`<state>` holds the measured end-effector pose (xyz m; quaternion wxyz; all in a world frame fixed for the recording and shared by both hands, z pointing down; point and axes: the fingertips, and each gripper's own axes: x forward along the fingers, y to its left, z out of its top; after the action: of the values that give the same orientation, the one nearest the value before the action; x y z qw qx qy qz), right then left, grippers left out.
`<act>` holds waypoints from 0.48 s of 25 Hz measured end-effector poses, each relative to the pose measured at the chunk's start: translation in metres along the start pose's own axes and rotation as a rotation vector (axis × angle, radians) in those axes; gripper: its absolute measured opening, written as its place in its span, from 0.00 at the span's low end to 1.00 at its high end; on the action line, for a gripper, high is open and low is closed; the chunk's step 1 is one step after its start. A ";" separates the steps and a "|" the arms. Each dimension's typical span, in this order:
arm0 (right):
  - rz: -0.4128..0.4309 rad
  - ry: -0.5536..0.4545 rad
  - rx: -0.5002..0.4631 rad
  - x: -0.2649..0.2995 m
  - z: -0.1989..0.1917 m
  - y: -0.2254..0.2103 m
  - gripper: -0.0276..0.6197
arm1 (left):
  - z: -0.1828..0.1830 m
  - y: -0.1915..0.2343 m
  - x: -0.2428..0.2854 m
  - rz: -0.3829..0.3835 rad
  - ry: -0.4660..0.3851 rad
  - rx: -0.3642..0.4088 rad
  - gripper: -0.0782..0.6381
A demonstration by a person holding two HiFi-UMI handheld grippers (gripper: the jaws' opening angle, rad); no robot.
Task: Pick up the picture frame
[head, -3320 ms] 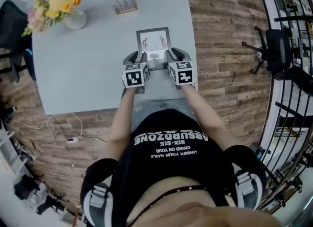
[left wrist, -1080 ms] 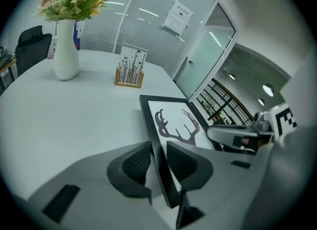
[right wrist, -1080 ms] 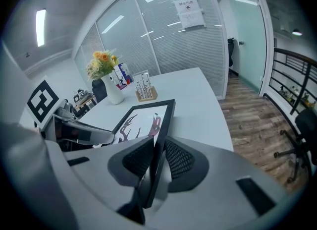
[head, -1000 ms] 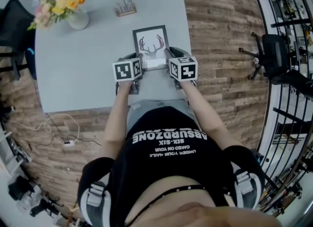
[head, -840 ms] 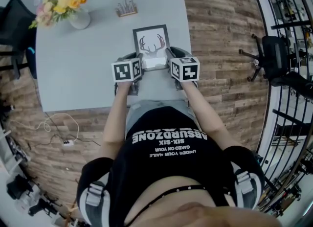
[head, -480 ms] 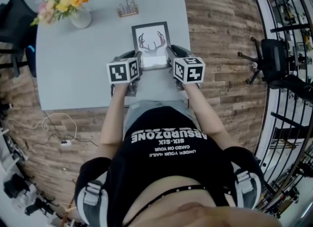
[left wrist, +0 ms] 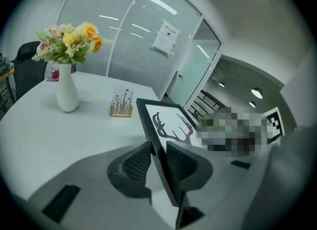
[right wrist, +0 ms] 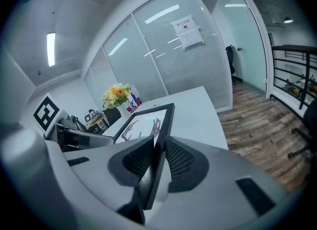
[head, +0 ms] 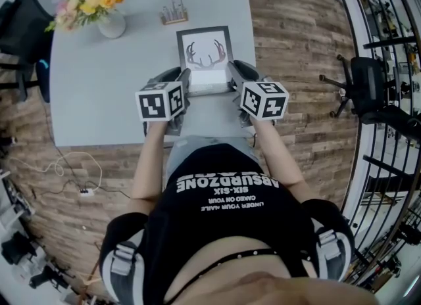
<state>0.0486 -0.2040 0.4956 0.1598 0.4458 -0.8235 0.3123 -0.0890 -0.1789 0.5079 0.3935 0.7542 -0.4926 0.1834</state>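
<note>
The left gripper (head: 182,81) fingers clench the left edge of the picture frame (head: 204,48); the right gripper (head: 235,75) fingers clench its right edge. Beneath the frame lies the worktop (head: 105,87).

The grey surface (head: 99,87) stands on a wood-plank floor (head: 296,41). A black chair (head: 20,31) is at its left end, and a second black chair (head: 365,77) stands well apart to the right, near a black metal railing (head: 395,119). Glass partition walls (left wrist: 114,45) with horizontal slats enclose the room, one panel bears a paper notice (left wrist: 167,36), and linear ceiling lights (right wrist: 51,48) supply the illumination.
</note>
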 end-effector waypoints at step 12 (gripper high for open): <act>0.048 -0.078 0.019 -0.024 0.024 0.017 0.18 | 0.017 -0.013 -0.028 -0.044 -0.062 -0.036 0.26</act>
<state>0.0479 -0.1978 0.4587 0.1158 0.4391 -0.8367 0.3061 -0.0917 -0.1720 0.4732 0.3957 0.7629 -0.4910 0.1423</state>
